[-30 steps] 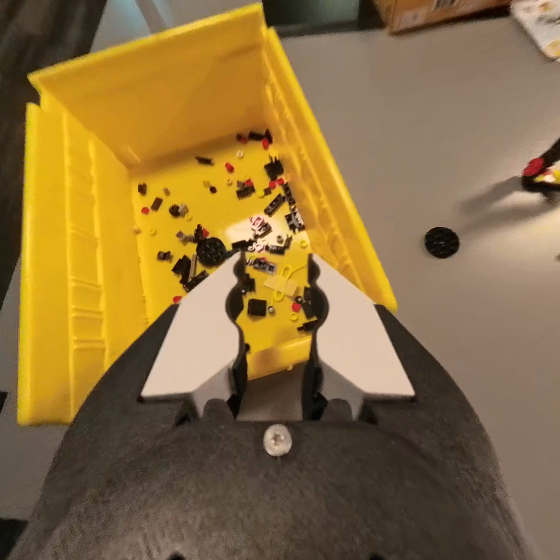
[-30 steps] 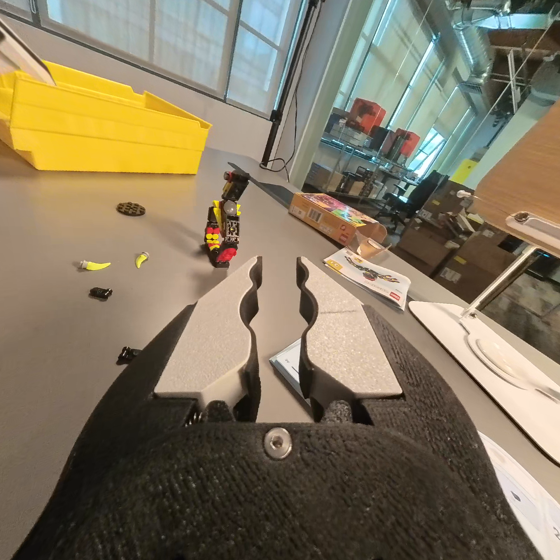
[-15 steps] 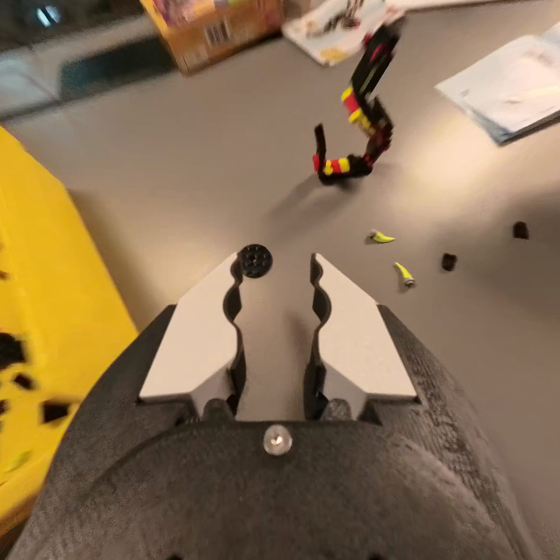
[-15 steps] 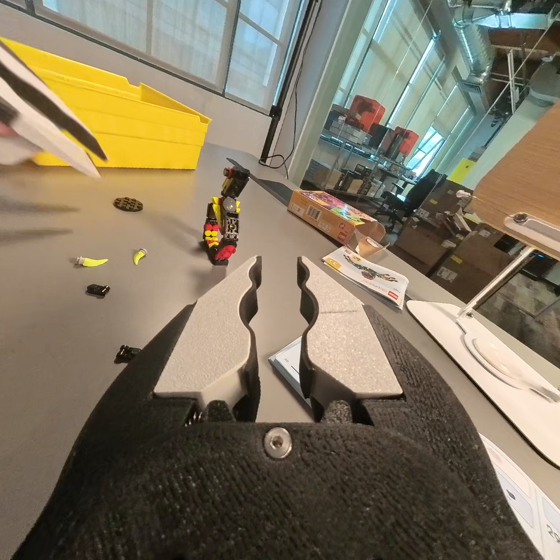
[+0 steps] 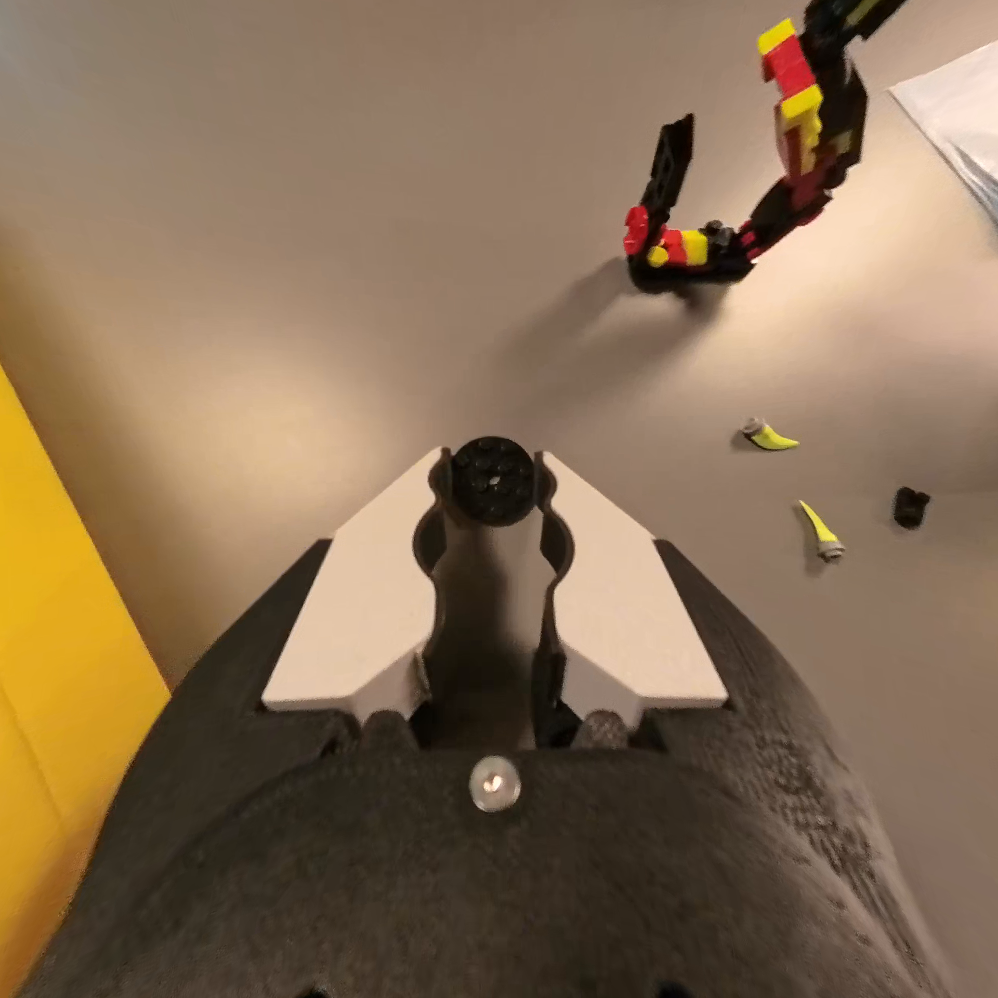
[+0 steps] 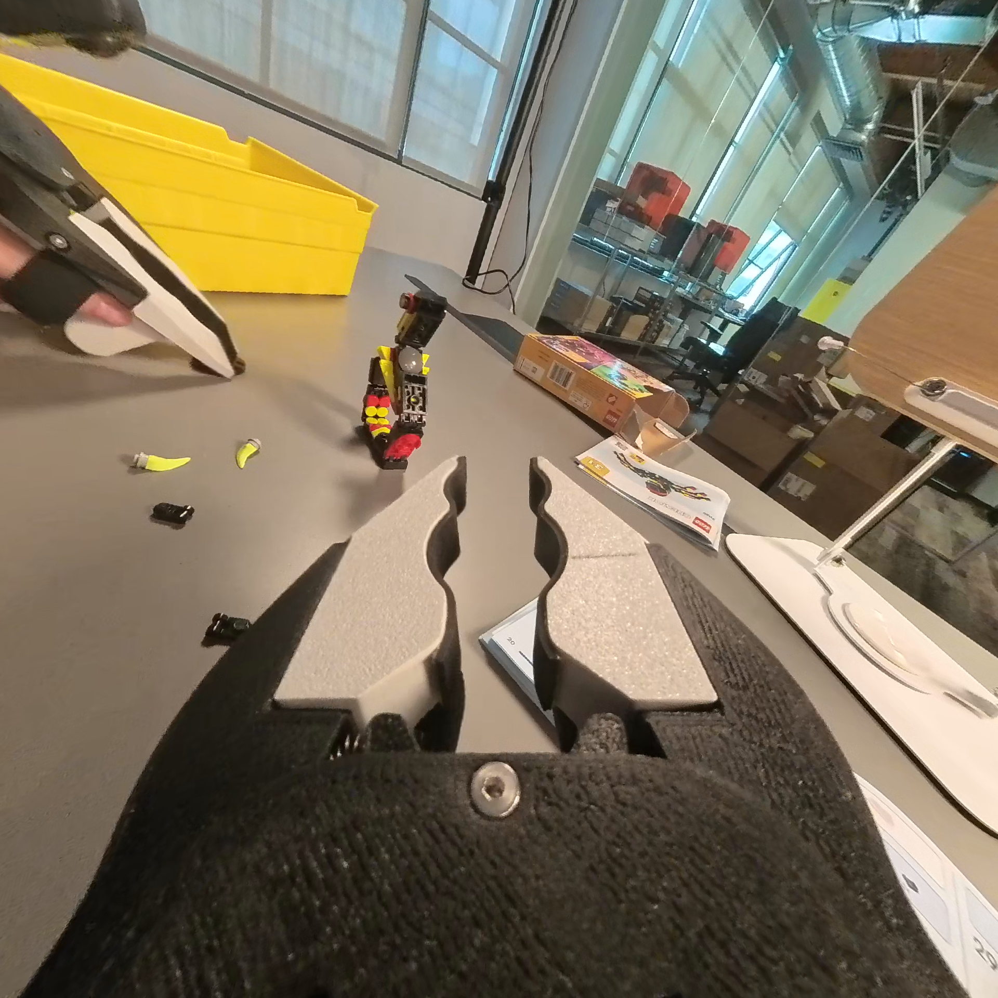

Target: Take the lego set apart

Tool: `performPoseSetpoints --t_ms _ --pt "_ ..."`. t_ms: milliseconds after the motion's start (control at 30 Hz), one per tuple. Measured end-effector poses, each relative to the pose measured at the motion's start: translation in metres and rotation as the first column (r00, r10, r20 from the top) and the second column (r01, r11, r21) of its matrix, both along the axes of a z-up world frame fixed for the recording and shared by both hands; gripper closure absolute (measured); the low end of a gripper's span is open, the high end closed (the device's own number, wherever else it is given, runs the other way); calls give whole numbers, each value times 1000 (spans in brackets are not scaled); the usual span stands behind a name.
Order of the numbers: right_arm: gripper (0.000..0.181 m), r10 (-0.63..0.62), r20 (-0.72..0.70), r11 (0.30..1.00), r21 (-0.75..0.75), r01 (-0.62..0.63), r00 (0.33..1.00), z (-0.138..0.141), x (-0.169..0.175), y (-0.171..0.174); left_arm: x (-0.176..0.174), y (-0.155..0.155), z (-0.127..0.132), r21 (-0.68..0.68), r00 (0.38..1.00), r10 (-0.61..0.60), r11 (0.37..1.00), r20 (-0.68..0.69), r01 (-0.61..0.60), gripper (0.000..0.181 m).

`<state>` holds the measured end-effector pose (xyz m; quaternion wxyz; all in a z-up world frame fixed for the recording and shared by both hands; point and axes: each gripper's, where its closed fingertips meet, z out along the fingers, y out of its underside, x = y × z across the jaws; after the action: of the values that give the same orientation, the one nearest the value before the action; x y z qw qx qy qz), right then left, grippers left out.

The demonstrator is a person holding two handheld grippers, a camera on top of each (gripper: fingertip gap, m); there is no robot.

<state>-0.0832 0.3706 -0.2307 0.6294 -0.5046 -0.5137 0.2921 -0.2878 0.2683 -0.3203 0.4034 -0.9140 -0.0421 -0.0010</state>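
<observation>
Left wrist view is showing the left gripper (image 5: 492, 469) with jaws spread around a black round plate (image 5: 492, 487) lying on the worktop (image 5: 324, 270), near the lego model (image 5: 756, 178); right gripper (image 6: 497, 475) jaws are standing apart, holding nothing.

A partly dismantled lego model (image 6: 402, 386) stands upright on the grey bench (image 6: 81, 567), at about eleven o'clock in the right wrist view. It is black with red and yellow studs, curved like a hook. Loose pieces lie apart at its nine o'clock side: two lime-yellow claw pieces (image 6: 161, 462) (image 6: 247, 451) and two small black bricks (image 6: 173, 512) (image 6: 227, 626). A round black studded plate (image 5: 492, 487) lies flat on the bench at twelve o'clock in the left wrist view, well apart from the model. A yellow bin (image 6: 216, 216) sits at ten o'clock.
</observation>
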Motion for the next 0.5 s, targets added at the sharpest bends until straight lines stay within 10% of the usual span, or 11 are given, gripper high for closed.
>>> performPoseSetpoints --t_ms 100,367,500 --pt "166 -8 -8 1000 -2 8 1000 1 1 1 10 -4 14 73 999 -31 997 -27 33 153" --pt "165 -15 -11 1000 3 15 1000 1 1 2 -24 -59 151 490 971 138 871 -193 -26 155" --pt "166 -21 -4 1000 9 21 1000 1 1 2 -74 -91 163 487 934 289 859 -211 -156 155"
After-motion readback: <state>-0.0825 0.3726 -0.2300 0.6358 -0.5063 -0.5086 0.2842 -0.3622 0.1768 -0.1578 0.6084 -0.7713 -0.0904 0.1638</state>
